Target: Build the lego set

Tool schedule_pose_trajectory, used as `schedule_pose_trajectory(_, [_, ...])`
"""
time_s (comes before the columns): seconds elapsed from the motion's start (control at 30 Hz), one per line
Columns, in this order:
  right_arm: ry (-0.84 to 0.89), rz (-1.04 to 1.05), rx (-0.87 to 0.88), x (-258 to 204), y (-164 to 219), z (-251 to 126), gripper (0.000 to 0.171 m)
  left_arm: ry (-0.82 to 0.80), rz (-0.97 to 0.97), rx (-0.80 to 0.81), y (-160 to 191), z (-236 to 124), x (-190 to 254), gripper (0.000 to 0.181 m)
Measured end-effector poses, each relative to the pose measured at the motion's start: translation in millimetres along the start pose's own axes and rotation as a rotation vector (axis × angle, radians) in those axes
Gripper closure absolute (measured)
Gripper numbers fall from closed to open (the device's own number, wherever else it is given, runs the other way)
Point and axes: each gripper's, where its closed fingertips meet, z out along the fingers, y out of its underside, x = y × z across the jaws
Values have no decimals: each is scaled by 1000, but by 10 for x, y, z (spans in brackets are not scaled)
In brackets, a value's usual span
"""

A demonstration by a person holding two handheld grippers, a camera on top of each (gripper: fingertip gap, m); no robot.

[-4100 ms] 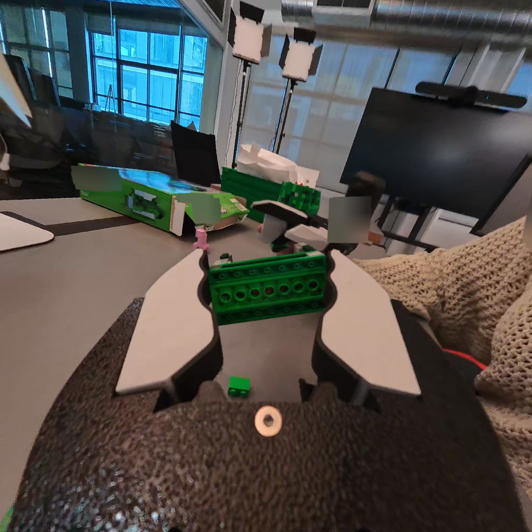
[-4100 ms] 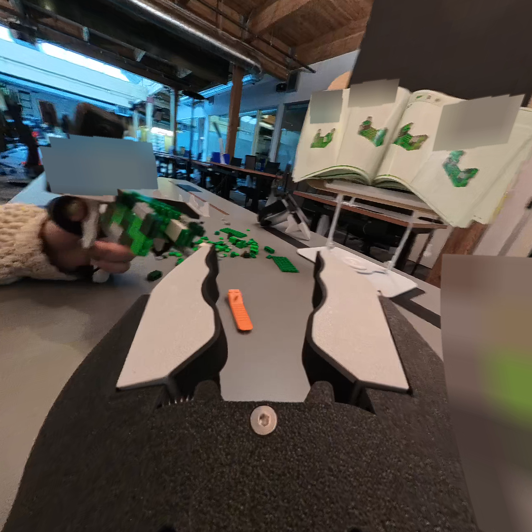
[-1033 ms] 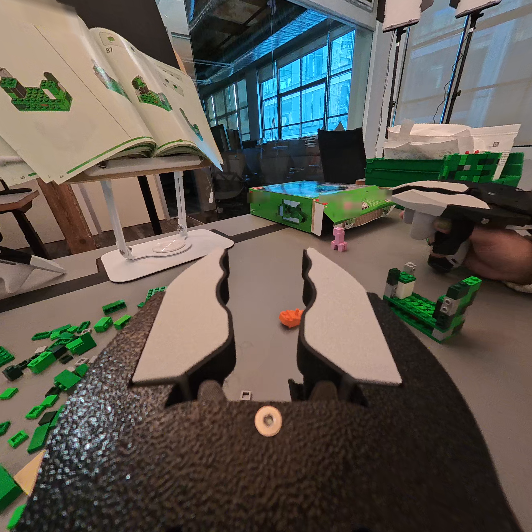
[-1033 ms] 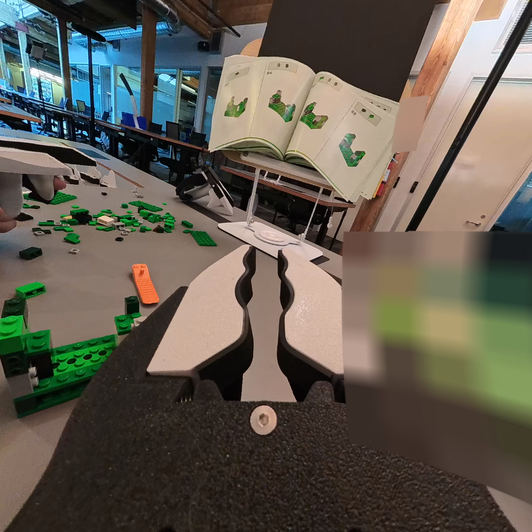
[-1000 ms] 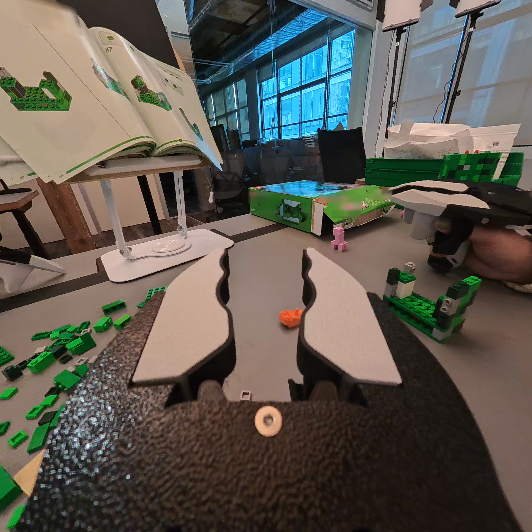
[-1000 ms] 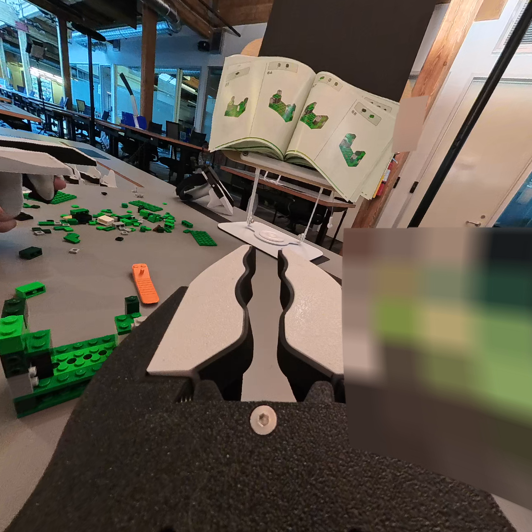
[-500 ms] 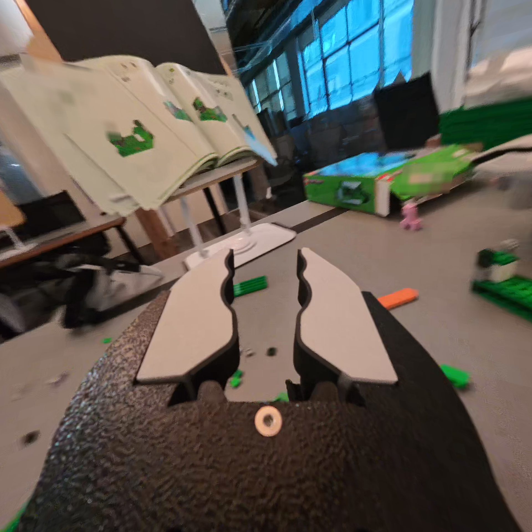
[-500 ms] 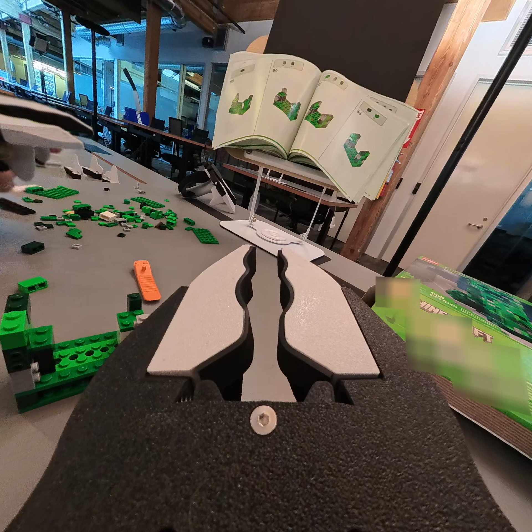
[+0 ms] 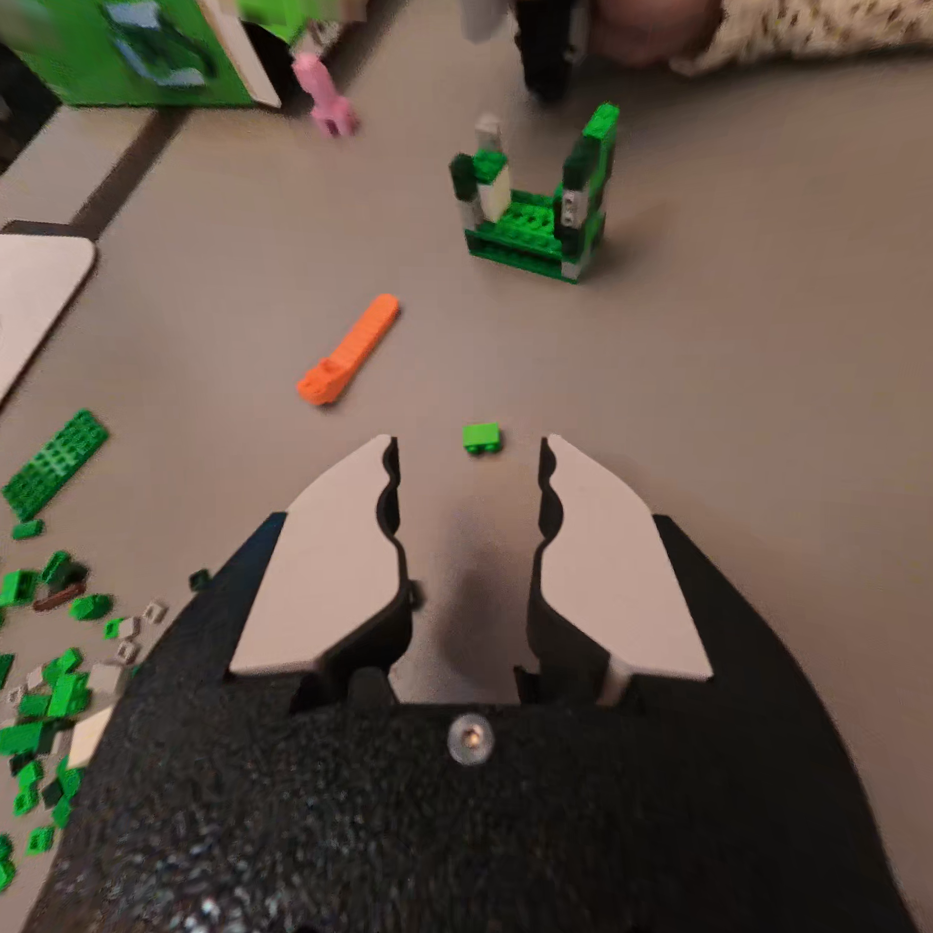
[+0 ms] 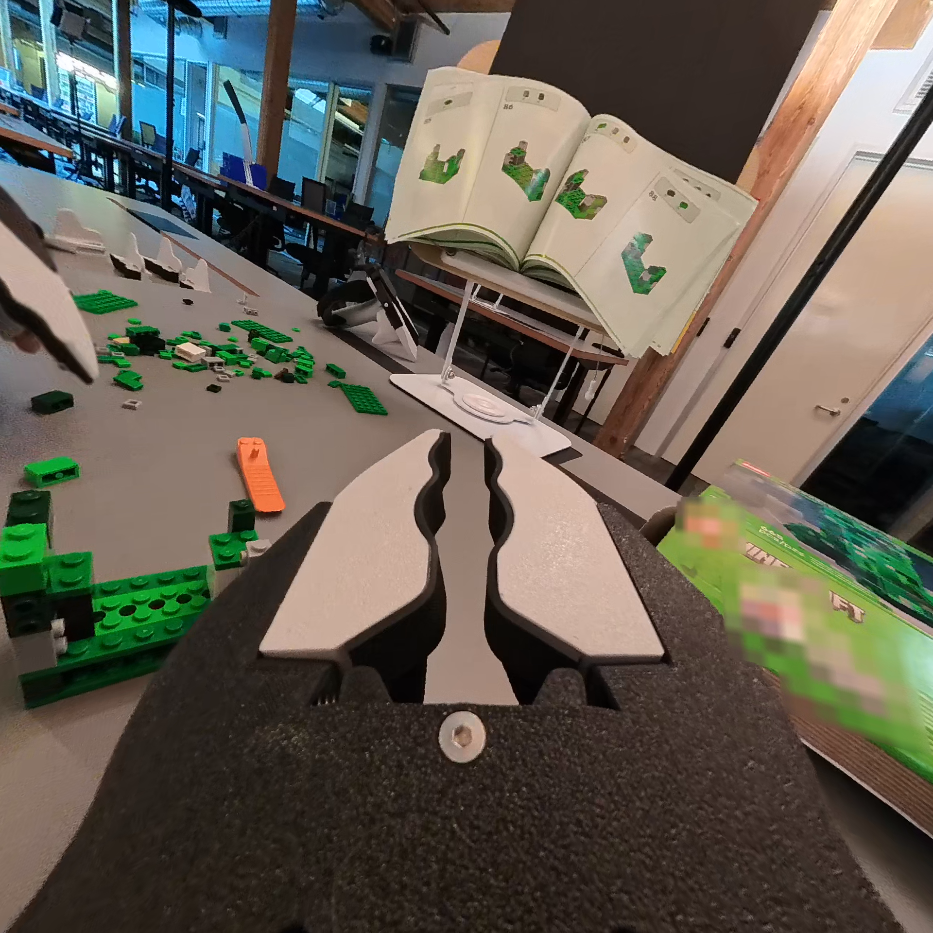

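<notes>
Hovering with jaws spread over a small green brick (image 9: 482, 438) lying loose on the tabletop (image 9: 707, 404), the left gripper (image 9: 468, 444) seems, through blur, lined up to grasp it, while the empty right gripper (image 10: 467, 442) waits nearly closed beside the partial build (image 10: 101, 601).

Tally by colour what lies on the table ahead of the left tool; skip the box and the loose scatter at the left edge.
Orange: 1, flat orange plastic brick separator
Pink: 1, small pink toy figure
Green: 2, small bright green brick and partly built green lego model
Total: 4
</notes>
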Motion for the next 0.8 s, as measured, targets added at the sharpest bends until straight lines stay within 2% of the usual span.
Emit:
schedule_pose_trajectory(0.13, [0, 1, 1, 0, -3, 0, 159, -25, 42, -79, -8, 199, 124, 133])
schedule_pose_trajectory(0.33, [3, 12, 4, 12, -6, 0, 159, -20, 41, -130, 104, 268, 133, 145])
schedule_pose_trajectory(0.43, [3, 10, 2, 9, -4, 2, 159, -5, 37, -121, 94, 298, 164, 161])
schedule_pose_trajectory(0.57, [4, 12, 4, 11, -7, 1, 159, -62, 75, -109, 80, 299, 98, 180])
schedule_pose_trajectory(0.8, [3, 14, 6, 13, -9, 2, 159, -48, 61, -78, 74, 299, 109, 181])
